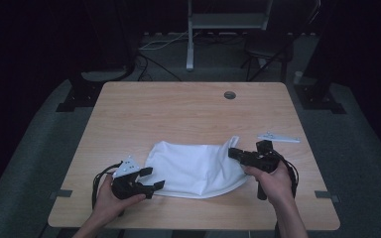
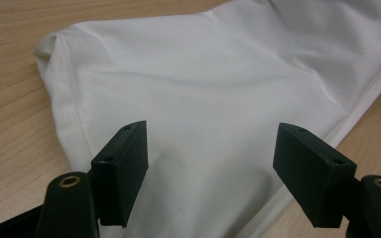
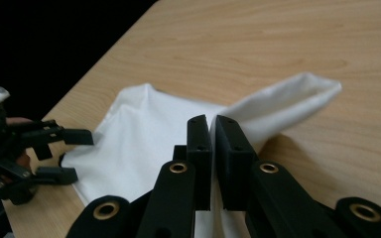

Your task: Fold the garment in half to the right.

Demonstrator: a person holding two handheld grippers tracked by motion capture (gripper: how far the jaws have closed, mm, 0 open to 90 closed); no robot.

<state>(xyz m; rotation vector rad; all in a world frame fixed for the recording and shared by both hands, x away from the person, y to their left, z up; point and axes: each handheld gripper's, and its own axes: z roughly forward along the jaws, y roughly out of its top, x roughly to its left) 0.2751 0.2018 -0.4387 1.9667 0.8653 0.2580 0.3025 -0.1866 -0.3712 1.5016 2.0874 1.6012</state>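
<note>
The white cloth (image 1: 193, 168) lies on the near half of the surface (image 1: 188, 109), its long axis running left to right between the two hands. The right gripper (image 1: 234, 152) is clamped on the cloth's right end, where a fold of fabric stands up from the surface; in the right gripper view a thin layer of cloth sits pinched between the closed jaws. The left gripper (image 1: 153, 178) hovers at the cloth's left edge, jaws wide apart and gripping nothing, pointed toward the fabric. The left edge is the free end, and the left hand is the nearer one to take it.
</note>
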